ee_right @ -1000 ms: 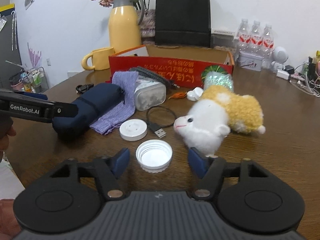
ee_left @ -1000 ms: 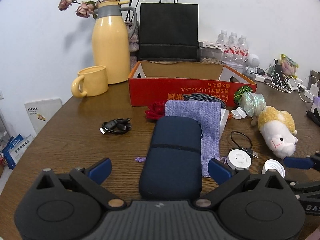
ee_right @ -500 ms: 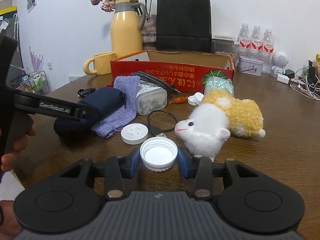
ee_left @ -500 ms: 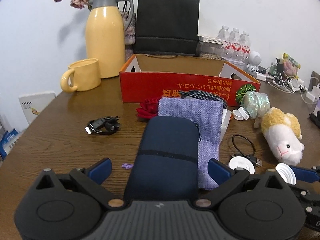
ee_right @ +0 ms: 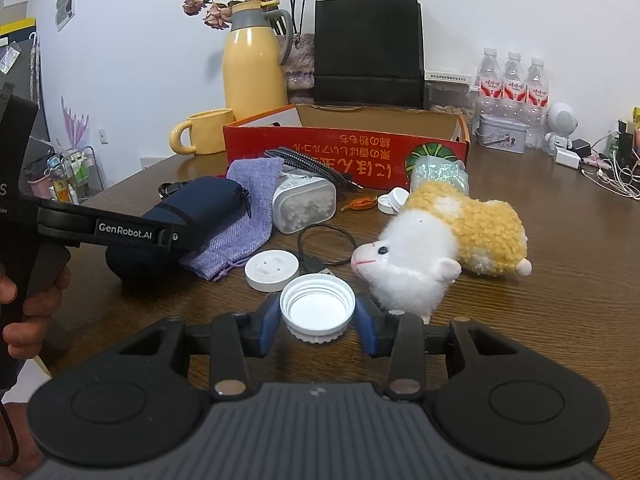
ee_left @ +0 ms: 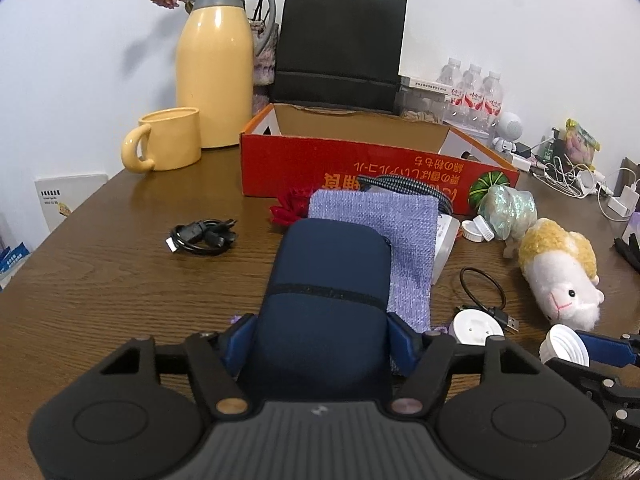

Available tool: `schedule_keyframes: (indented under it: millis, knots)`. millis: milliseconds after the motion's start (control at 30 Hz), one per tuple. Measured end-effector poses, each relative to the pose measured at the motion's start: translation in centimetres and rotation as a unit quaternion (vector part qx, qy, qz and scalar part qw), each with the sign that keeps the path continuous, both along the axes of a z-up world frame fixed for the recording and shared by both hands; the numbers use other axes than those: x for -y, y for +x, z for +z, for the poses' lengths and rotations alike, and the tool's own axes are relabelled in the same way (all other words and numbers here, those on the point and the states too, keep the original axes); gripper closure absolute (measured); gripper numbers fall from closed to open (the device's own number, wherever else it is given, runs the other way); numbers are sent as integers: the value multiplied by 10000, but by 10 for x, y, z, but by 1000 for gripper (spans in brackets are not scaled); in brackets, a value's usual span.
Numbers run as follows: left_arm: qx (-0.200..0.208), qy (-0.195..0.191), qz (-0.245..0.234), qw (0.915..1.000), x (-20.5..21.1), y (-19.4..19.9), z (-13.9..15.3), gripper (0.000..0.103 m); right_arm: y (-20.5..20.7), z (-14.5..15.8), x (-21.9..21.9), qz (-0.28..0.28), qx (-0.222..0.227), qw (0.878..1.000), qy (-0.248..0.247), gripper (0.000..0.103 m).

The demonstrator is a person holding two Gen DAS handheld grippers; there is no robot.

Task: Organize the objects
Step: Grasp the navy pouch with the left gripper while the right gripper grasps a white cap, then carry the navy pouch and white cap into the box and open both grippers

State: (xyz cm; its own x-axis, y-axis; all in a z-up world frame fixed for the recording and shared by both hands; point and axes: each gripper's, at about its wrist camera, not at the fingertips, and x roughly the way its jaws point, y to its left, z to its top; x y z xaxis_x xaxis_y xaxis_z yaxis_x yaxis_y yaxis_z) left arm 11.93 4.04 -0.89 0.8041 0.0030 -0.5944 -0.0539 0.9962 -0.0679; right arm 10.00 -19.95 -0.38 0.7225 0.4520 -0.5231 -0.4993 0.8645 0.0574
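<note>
I am closing the left gripper on the navy zip case, which is filling the lower centre of the left wrist view; its blue pads are sitting against both flanks of the case and the jaws are drawing in at about half their spread. The case is lying on the wooden table, overlapping the lavender pouch that is showing just up and right of it. I am holding the right gripper about a third open, clamped on the white screw lid, with the lid sitting mouth-up at the lower centre of the right wrist view. Just above and left of it a white round puck is lying flat, and the plush sheep is lying on its side to the right. The red cardboard box is standing open behind them, mid-frame.
</note>
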Motion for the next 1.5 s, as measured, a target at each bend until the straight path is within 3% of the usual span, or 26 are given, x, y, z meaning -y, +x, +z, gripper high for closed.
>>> schedule_keyframes:
  millis: [700, 1133, 1500]
  knots:
    - [599, 84, -33, 9982, 5, -10, 48, 36, 0, 36, -2, 83, 594, 9980, 196, 62]
    - [919, 89, -15, 9957, 14, 30, 81, 36, 42, 73, -6, -142, 1069, 9934, 383, 62]
    - [1049, 102, 86, 9944, 21, 89, 102, 36, 102, 95, -19, -182, 1180, 9916, 499, 62]
